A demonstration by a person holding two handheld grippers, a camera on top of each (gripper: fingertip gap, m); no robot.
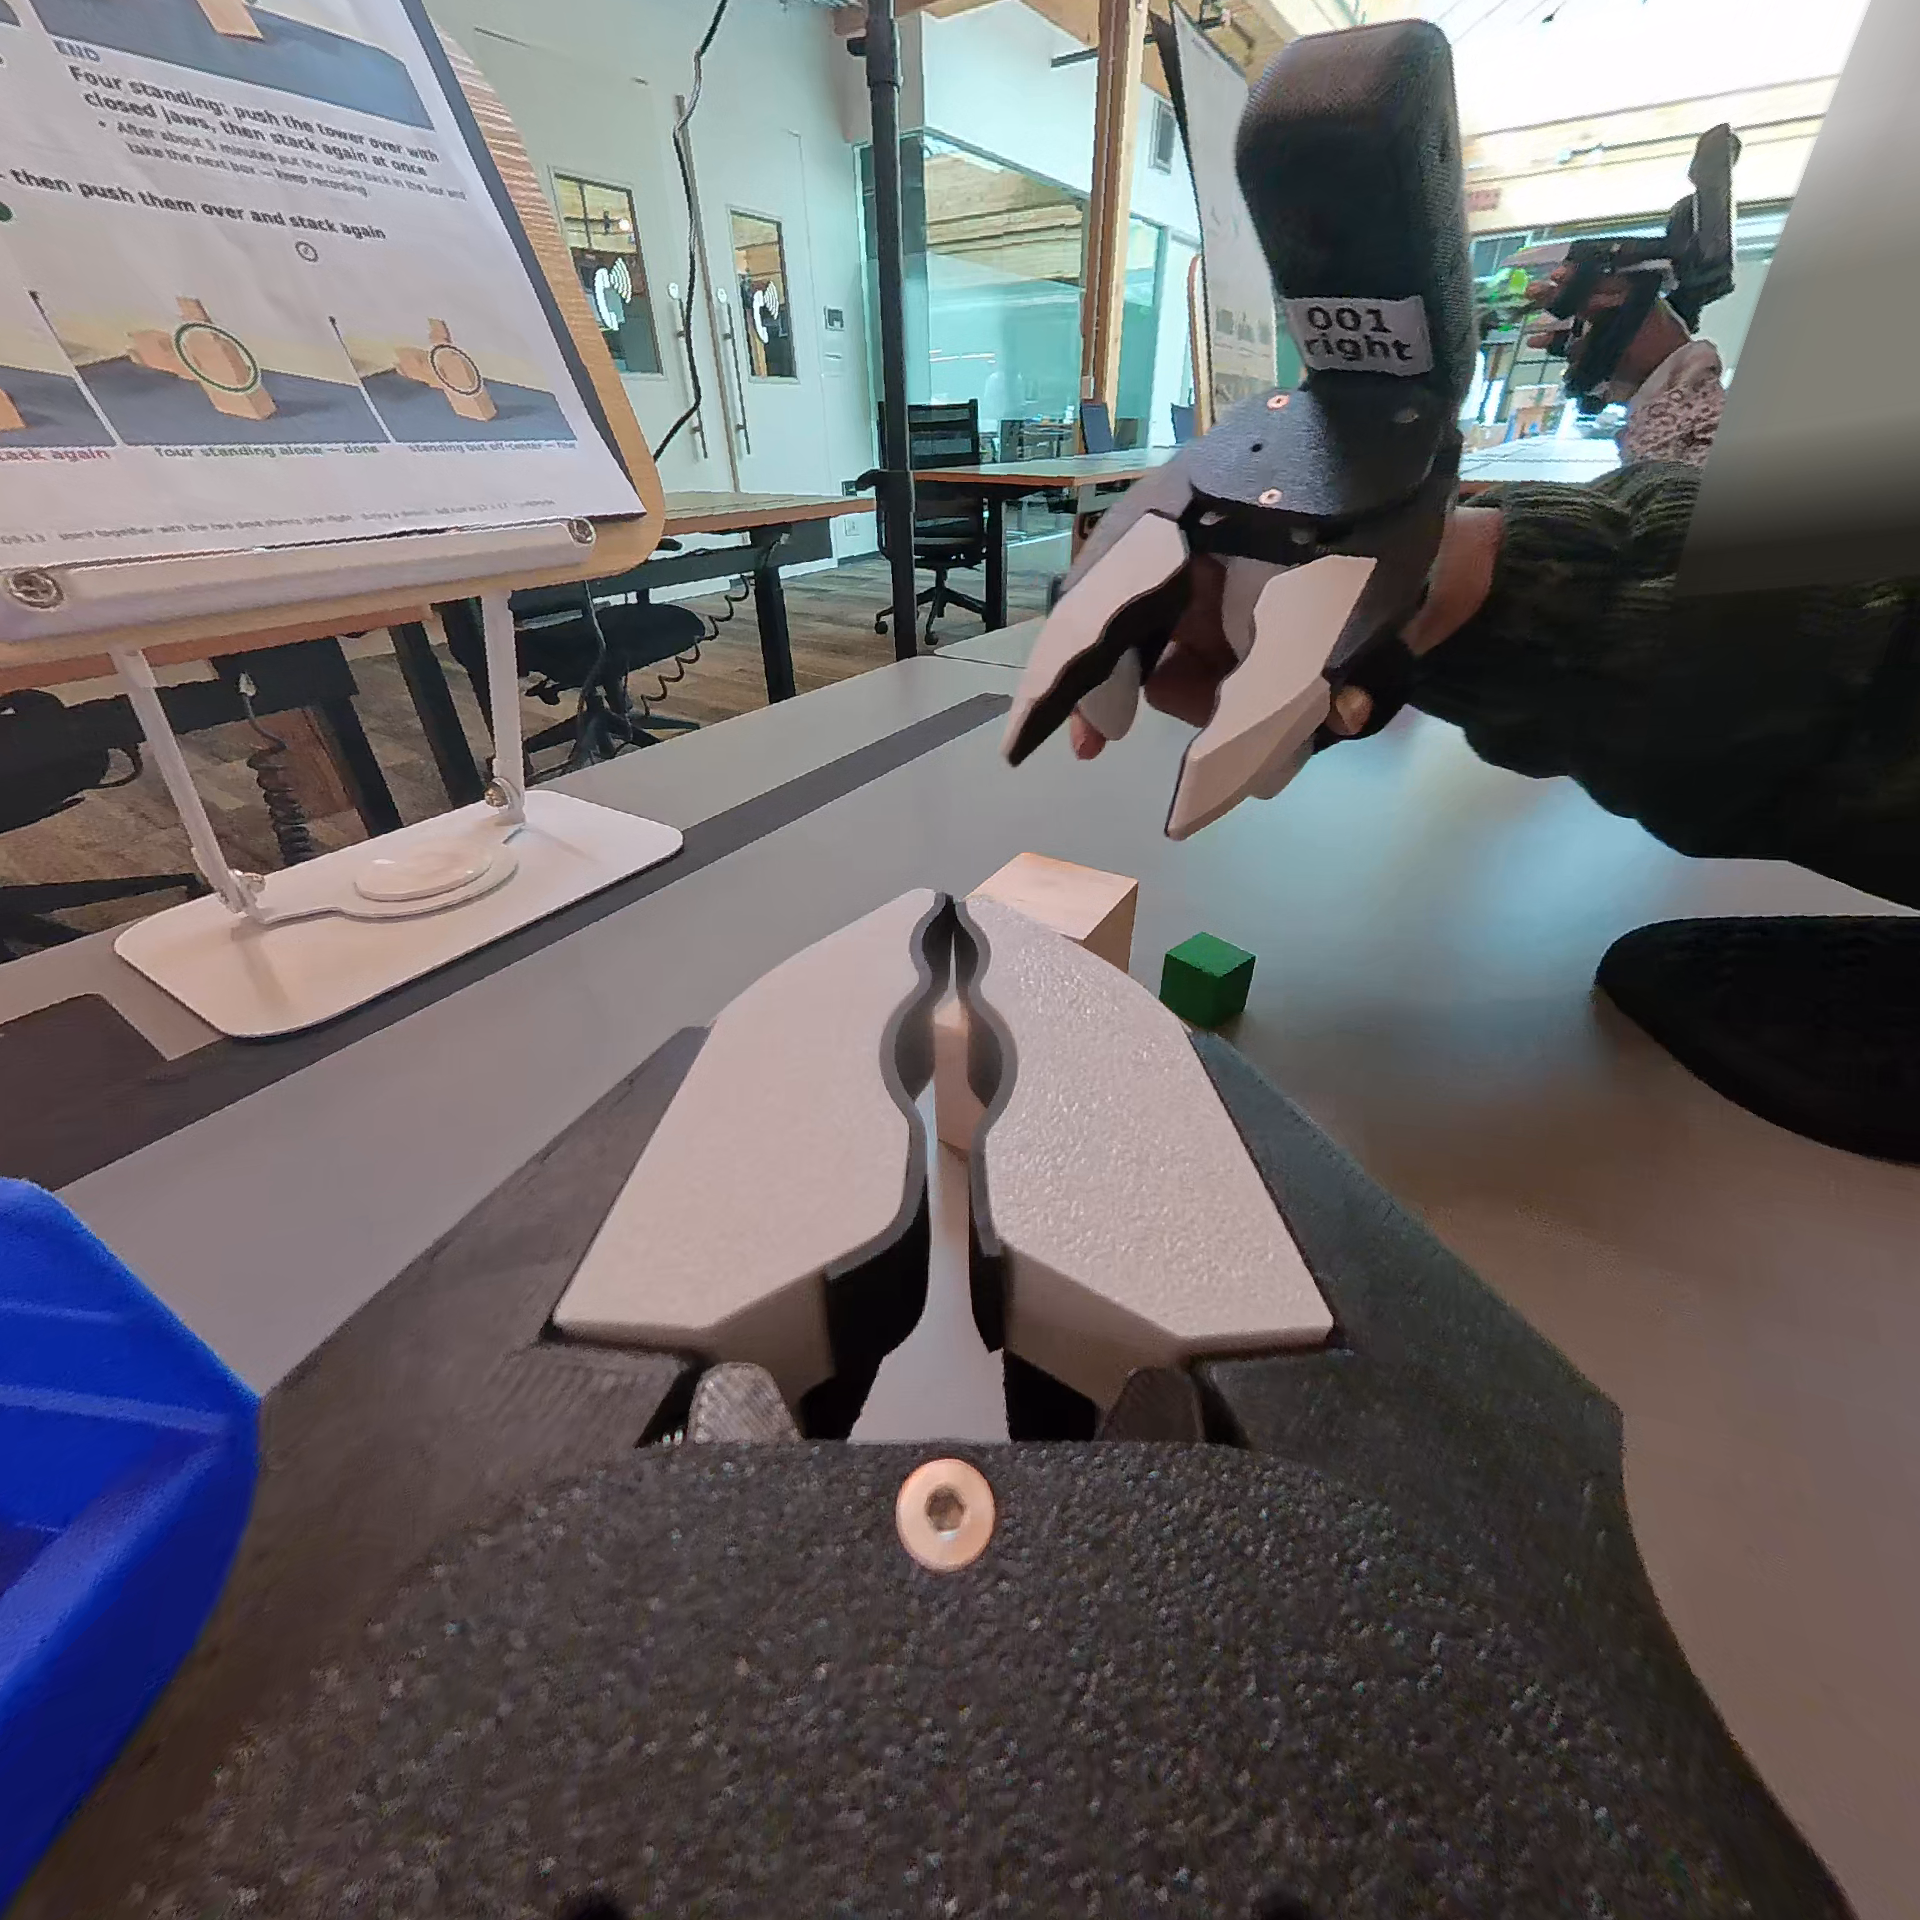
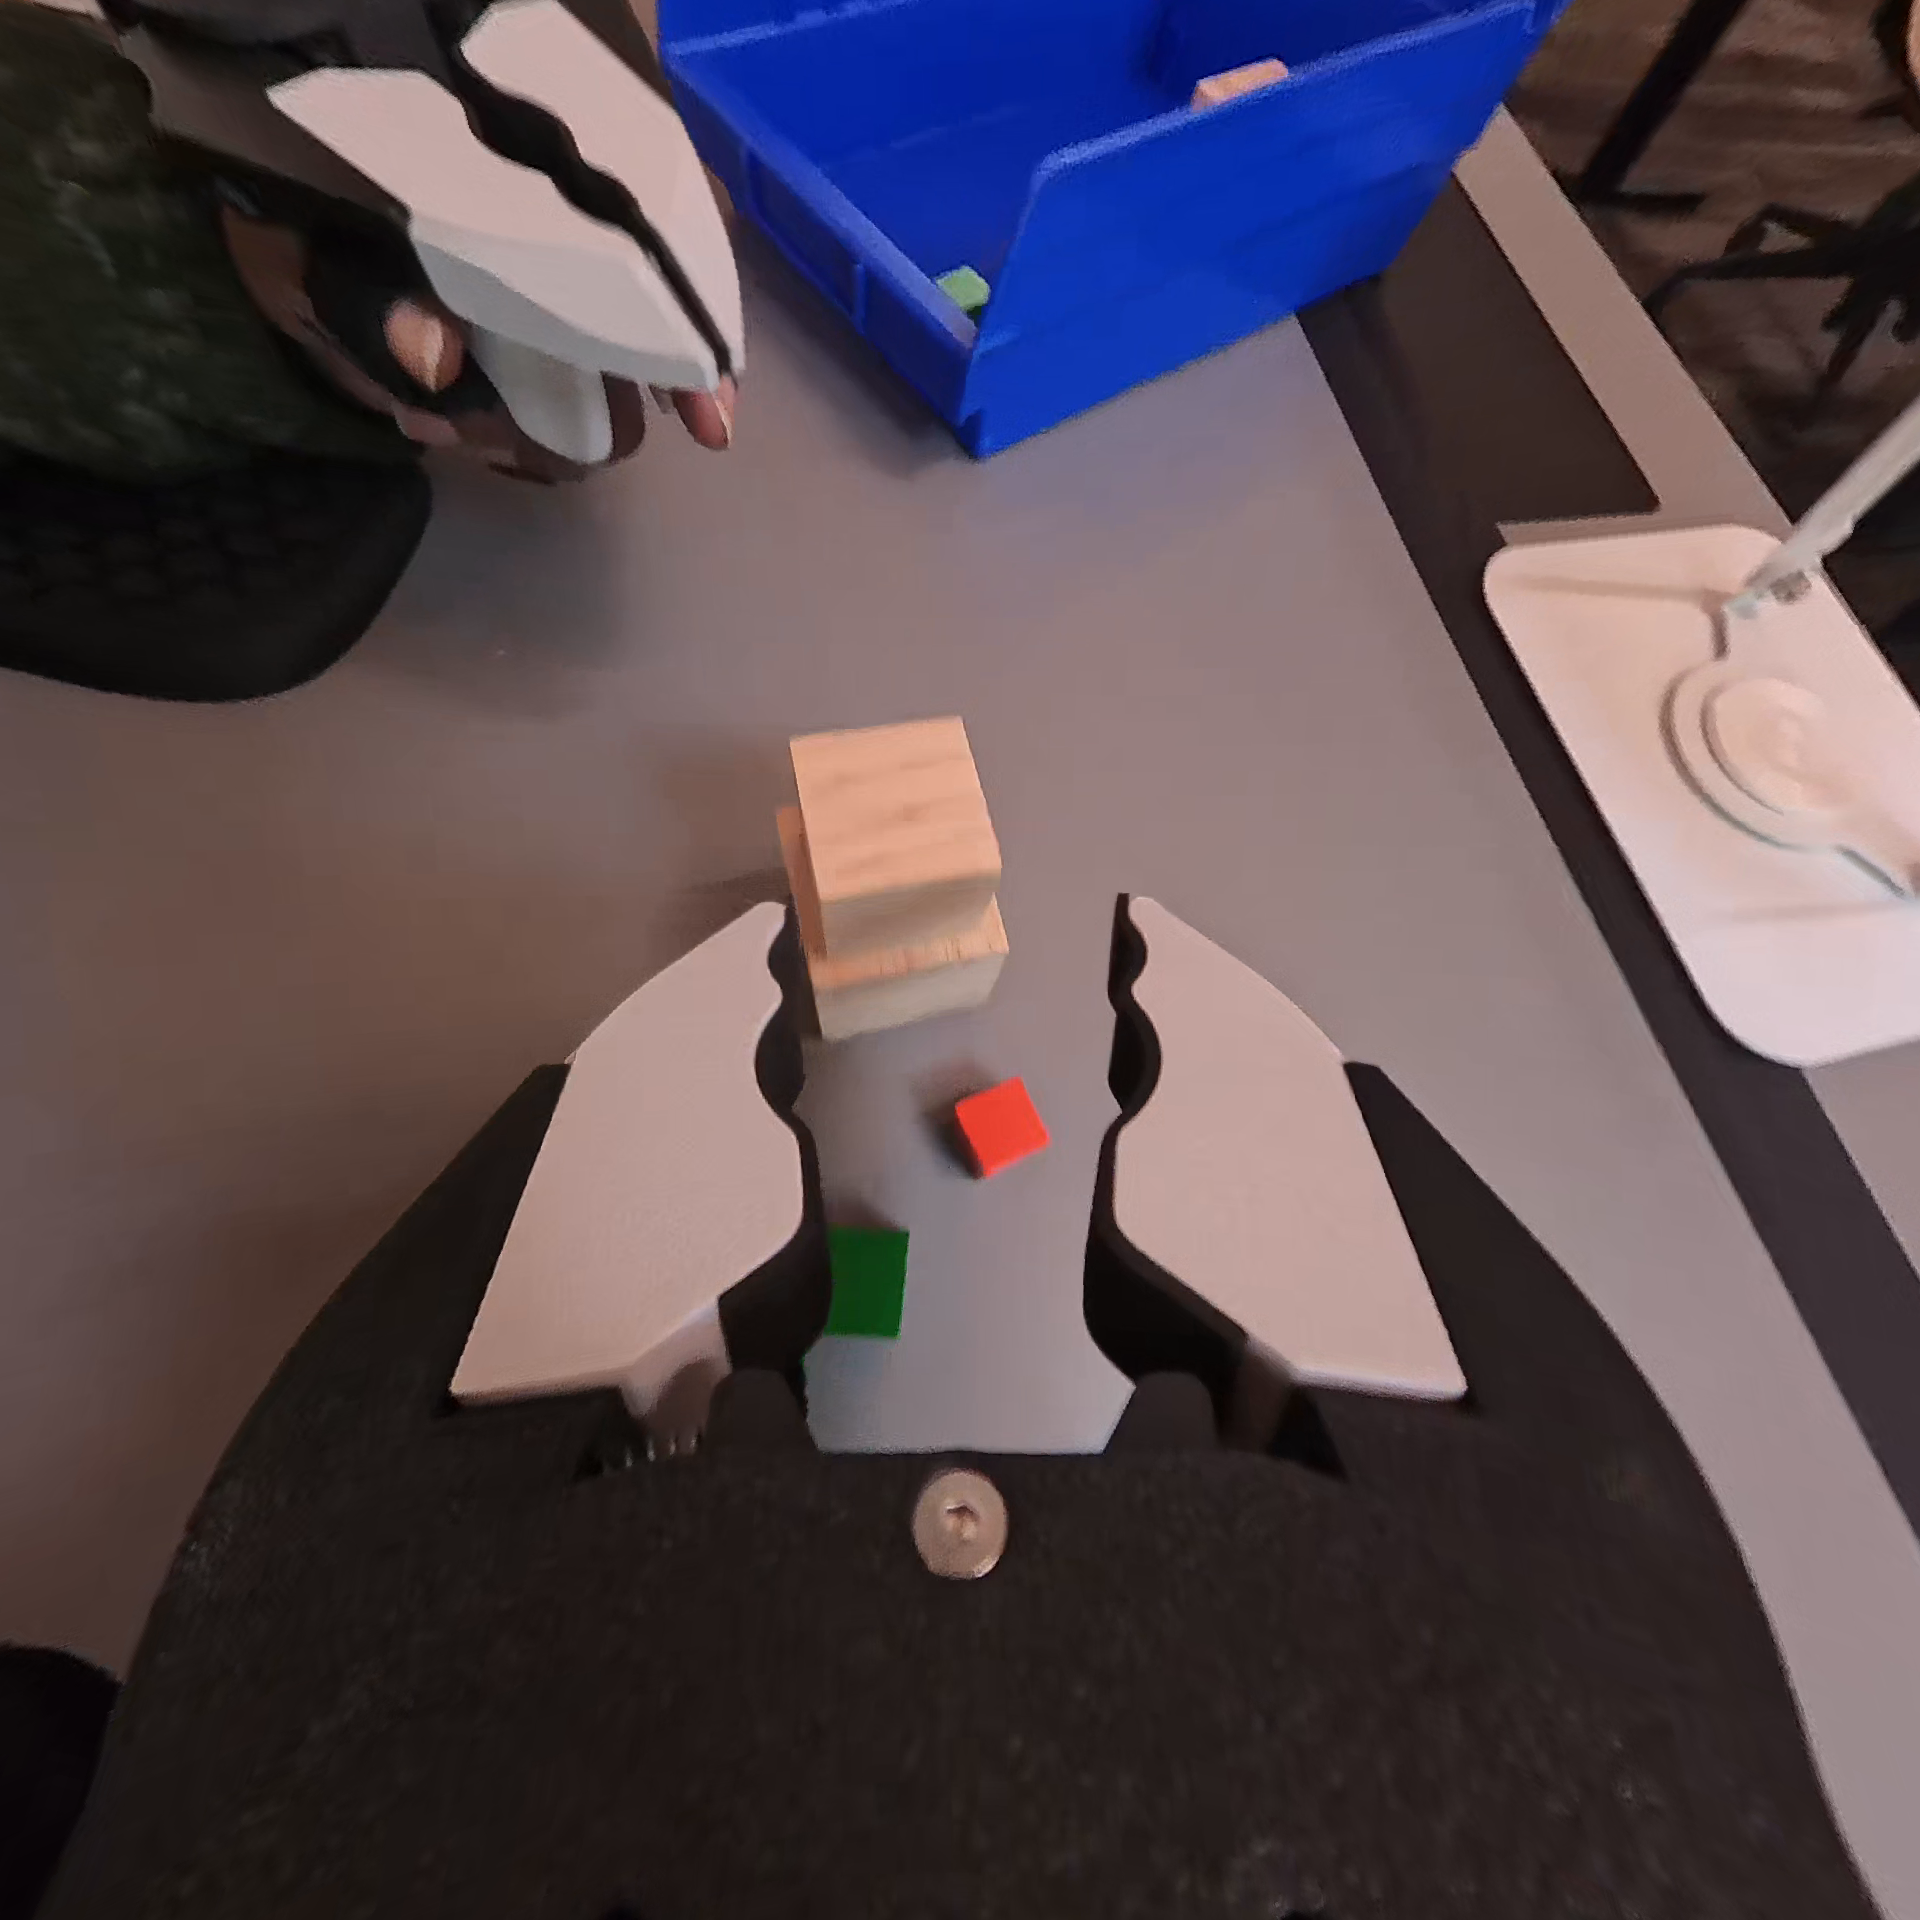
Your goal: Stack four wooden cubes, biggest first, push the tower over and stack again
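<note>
Right gripper (image 2: 951,935) hangs above the grey table (image 2: 416,831), tilted down, its jaws spread wide with nothing gripped; the left wrist view confirms both its white fingers (image 1: 1262,707) are in the air, clear of everything. Seen between the fingers from above: a green cube (image 2: 868,1280) on the table, part-hidden by the left finger, then a red cube (image 2: 1000,1124) a little further on, apart from the green. Just beyond the fingertips, two plain wooden blocks (image 2: 896,868) stacked, the upper one set off-centre on the lower; the left fingertip looks close to the stack, but contact cannot be told. Left gripper (image 1: 948,906) sits low near the table, jaws closed tip to tip, holding nothing; the stack rises right behind its tips, the green cube to their right. Blue bin (image 2: 1091,229) stands further back on the table, open side facing the blocks, with a small green piece and a wooden piece inside. White stand base (image 2: 1662,790) on the table's far side carries a printed instruction sheet (image 1: 291,260). Dark sleeve (image 1: 1621,665) at the right gripper's handle. Beyond: office desks and chairs.
</note>
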